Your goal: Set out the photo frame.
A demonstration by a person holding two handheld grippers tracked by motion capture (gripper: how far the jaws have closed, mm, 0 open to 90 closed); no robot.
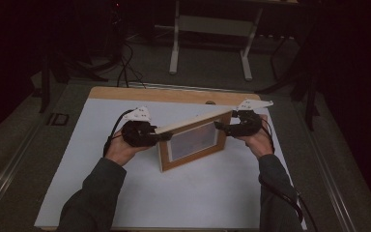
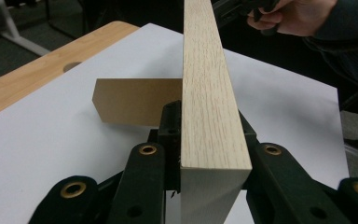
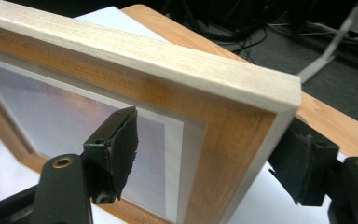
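Both grippers work on one wooden picture frame [image 1: 193, 140], which stands upright on its lower edge near the middle of the white sheet [image 1: 77, 193] covering the table. The left gripper [image 1: 162, 137] is clamped on the frame's left end: in the left gripper view its jaws press on both faces of the pale frame edge. The right gripper [image 1: 221, 126] sits at the frame's right end with its jaws spread; in the right gripper view one pad [image 3: 116, 149] stands in front of the glass and the other behind the back, and neither looks to press on the wood, so this side is loose.

The step in hand seems to be steadying or repositioning the frame between the two hands. To do it well, the left grip should stay firm and level while the right jaws close squarely on the wooden border rather than on the glass pane [image 1: 193, 141], since a pad on glass could slip or stress it.

A brown stand flap [image 2: 135, 100] juts from the frame's back on the far side and rests toward the sheet; it may catch if the frame is turned. Beyond the sheet lies the bare wooden table edge [image 1: 125, 93] with a round hole [image 1: 210, 102], well apart from the work.
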